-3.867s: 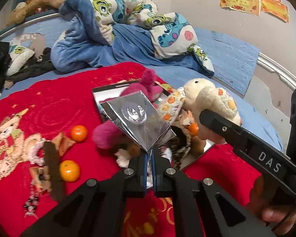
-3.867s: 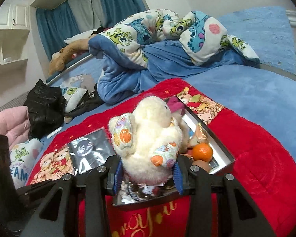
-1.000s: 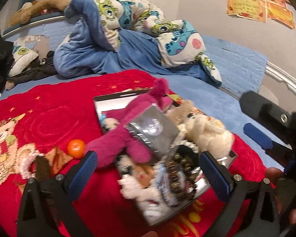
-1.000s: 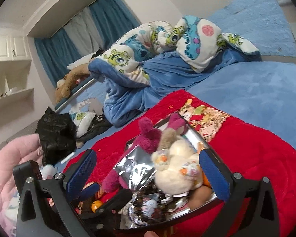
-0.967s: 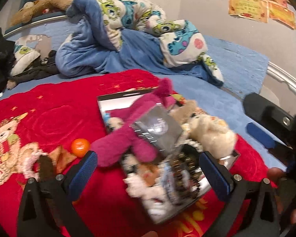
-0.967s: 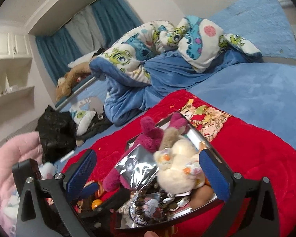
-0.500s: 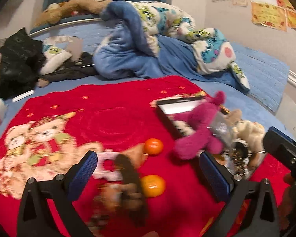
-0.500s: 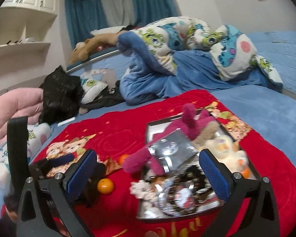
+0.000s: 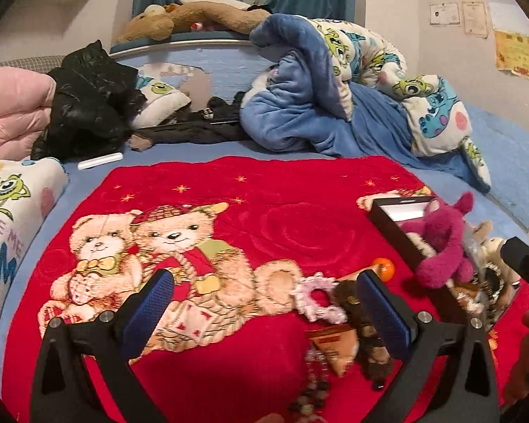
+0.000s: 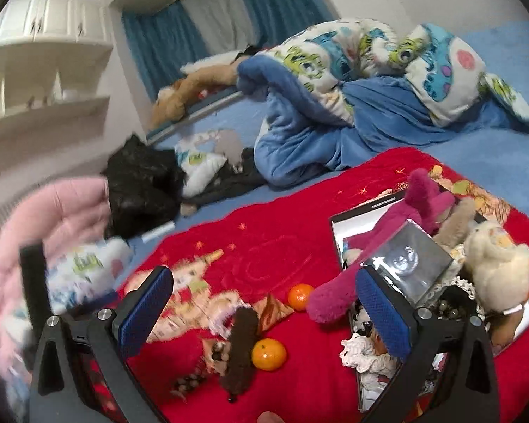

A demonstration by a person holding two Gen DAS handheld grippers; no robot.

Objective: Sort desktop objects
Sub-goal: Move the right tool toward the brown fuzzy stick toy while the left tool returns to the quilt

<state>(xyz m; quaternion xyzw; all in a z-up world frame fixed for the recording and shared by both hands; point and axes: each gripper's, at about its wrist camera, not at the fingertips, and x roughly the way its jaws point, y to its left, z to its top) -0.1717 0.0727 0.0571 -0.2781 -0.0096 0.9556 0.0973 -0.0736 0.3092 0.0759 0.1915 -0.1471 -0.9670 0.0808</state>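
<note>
My left gripper (image 9: pixel 264 308) is open and empty above the red bear blanket (image 9: pixel 229 218). Under its right finger lie a pink scrunchie (image 9: pixel 317 301), a brown furry clip (image 9: pixel 361 320), an orange packet (image 9: pixel 336 347) and a bead string (image 9: pixel 312 384). An orange (image 9: pixel 384 268) sits by the black box (image 9: pixel 398 225), which holds a magenta plush (image 9: pixel 441 243). My right gripper (image 10: pixel 264 308) is open and empty. It shows two oranges (image 10: pixel 268 354) (image 10: pixel 299 296), the brown clip (image 10: pixel 239 345), and the box (image 10: pixel 349 225) with the magenta plush (image 10: pixel 388 243), silver packet (image 10: pixel 409 257) and cream plush (image 10: pixel 493 268).
A heaped blue and monster-print duvet (image 9: pixel 335 98) lies at the back. A black jacket (image 9: pixel 84 102), a pink quilt (image 9: pixel 10 112) and a white pillow (image 9: pixel 10 204) lie to the left. A white shelf (image 10: pixel 42 81) stands at the far left.
Both grippers let go of the silver packet and the cream plush in the box and opened. Both have since swung left, from the box toward the loose items on the blanket.
</note>
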